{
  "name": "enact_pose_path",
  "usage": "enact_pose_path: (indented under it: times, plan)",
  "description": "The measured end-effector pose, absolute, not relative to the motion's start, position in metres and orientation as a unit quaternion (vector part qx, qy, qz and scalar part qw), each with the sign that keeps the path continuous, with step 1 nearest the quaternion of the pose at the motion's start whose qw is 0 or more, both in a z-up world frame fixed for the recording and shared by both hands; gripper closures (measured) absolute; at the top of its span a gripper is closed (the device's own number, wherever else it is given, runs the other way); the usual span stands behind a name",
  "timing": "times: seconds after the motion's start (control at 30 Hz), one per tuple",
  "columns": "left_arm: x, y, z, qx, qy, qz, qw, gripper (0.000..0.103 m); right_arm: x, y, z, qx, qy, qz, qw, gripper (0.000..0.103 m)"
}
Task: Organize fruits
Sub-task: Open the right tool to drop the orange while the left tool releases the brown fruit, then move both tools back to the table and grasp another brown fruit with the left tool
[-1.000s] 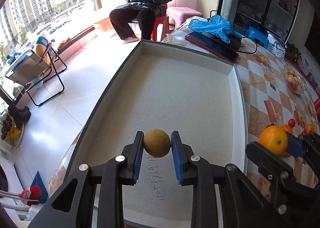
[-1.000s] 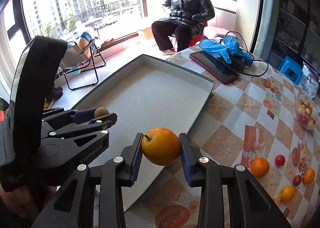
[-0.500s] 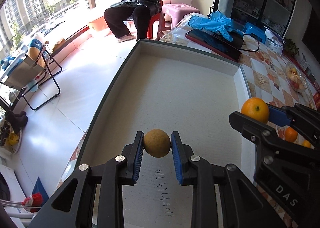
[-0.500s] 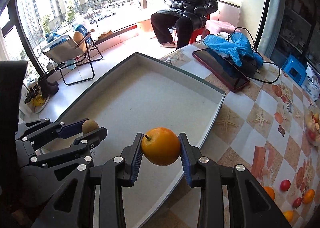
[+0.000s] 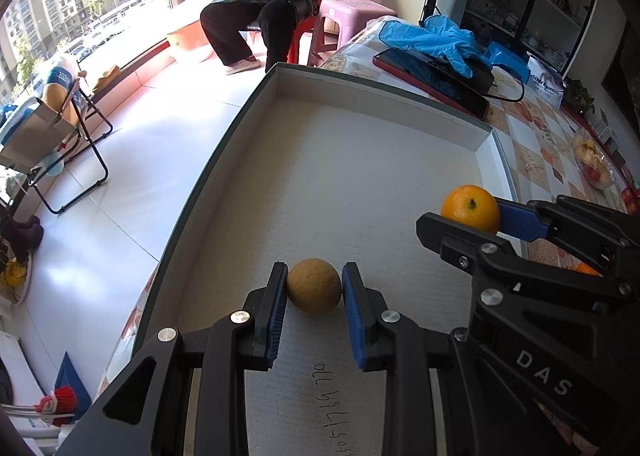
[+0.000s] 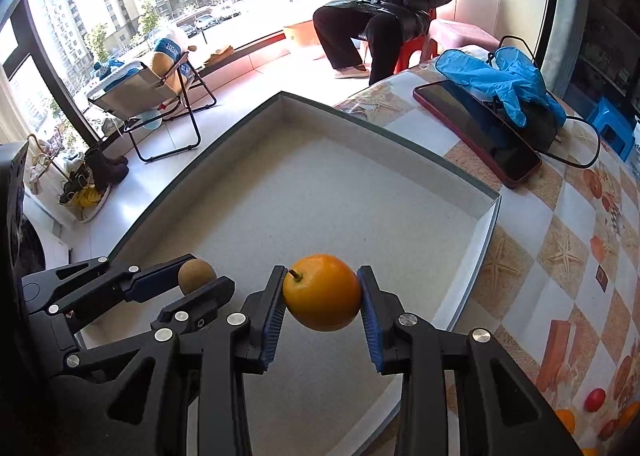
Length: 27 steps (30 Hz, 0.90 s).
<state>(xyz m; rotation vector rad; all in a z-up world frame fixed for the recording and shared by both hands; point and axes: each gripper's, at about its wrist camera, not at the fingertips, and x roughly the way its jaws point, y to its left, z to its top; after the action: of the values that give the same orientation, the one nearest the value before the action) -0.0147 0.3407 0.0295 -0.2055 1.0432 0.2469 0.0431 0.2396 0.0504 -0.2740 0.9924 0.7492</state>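
Note:
My left gripper [image 5: 314,288] is shut on a small round brown fruit [image 5: 314,286] and holds it over the near part of a large shallow grey tray [image 5: 360,159]. My right gripper [image 6: 322,292] is shut on an orange [image 6: 322,292] with a short stem, held over the tray's near right part [image 6: 304,191]. In the left wrist view the orange [image 5: 471,208] and right gripper [image 5: 476,215] are to the right. In the right wrist view the brown fruit [image 6: 196,276] and left gripper [image 6: 192,278] are to the left.
A red-cased phone [image 6: 476,137] and blue gloves [image 6: 500,79] lie on the patterned tablecloth beyond the tray. A glass bowl of fruit [image 5: 594,167] stands at the right. Small loose fruits [image 6: 594,400] lie at the near right. A seated person [image 6: 384,3] is beyond the table.
Both grippers have moved forward and left over the tray with their fruits still held. The right gripper has come from over the tablecloth to above the tray floor.

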Motion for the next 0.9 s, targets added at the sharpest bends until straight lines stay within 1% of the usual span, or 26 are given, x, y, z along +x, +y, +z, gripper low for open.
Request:
enact_pose_path:
  times: [0.3, 0.33, 0.37, 0.4, 0.43, 0.47, 0.5, 0.7, 0.9]
  plan:
    - [-0.016, 0.343, 0.027, -0.090, 0.488, 0.121, 0.860, 0.072, 0.052, 0.244, 0.042, -0.126, 0.481, 0.344, 0.796, 0.065]
    - [-0.017, 0.344, 0.026, -0.089, 0.486, 0.123, 0.861, 0.071, 0.052, 0.244, 0.044, -0.126, 0.479, 0.342, 0.798, 0.065]
    - [-0.017, 0.344, 0.026, -0.089, 0.486, 0.122, 0.861, 0.068, 0.052, 0.244, 0.046, -0.125, 0.476, 0.340, 0.801, 0.065]
    - [-0.018, 0.344, 0.027, -0.088, 0.485, 0.122, 0.862, 0.060, 0.054, 0.244, 0.048, -0.123, 0.475, 0.338, 0.803, 0.051]
    - [-0.019, 0.345, 0.027, -0.088, 0.483, 0.125, 0.862, 0.055, 0.054, 0.242, 0.050, -0.118, 0.474, 0.336, 0.805, 0.028]
    - [-0.021, 0.345, 0.029, -0.087, 0.479, 0.128, 0.864, 0.047, 0.054, 0.240, 0.053, -0.113, 0.469, 0.335, 0.809, 0.020]
    - [-0.023, 0.345, 0.031, -0.085, 0.474, 0.130, 0.867, 0.043, 0.052, 0.237, 0.057, -0.108, 0.458, 0.337, 0.816, 0.020]
    - [-0.034, 0.339, 0.046, -0.091, 0.459, 0.124, 0.875, 0.040, 0.040, 0.208, 0.079, -0.085, 0.433, 0.333, 0.833, 0.020]
    - [-0.050, 0.306, 0.065, -0.098, 0.445, 0.090, 0.886, 0.040, 0.004, 0.135, 0.094, -0.074, 0.396, 0.282, 0.871, 0.020]
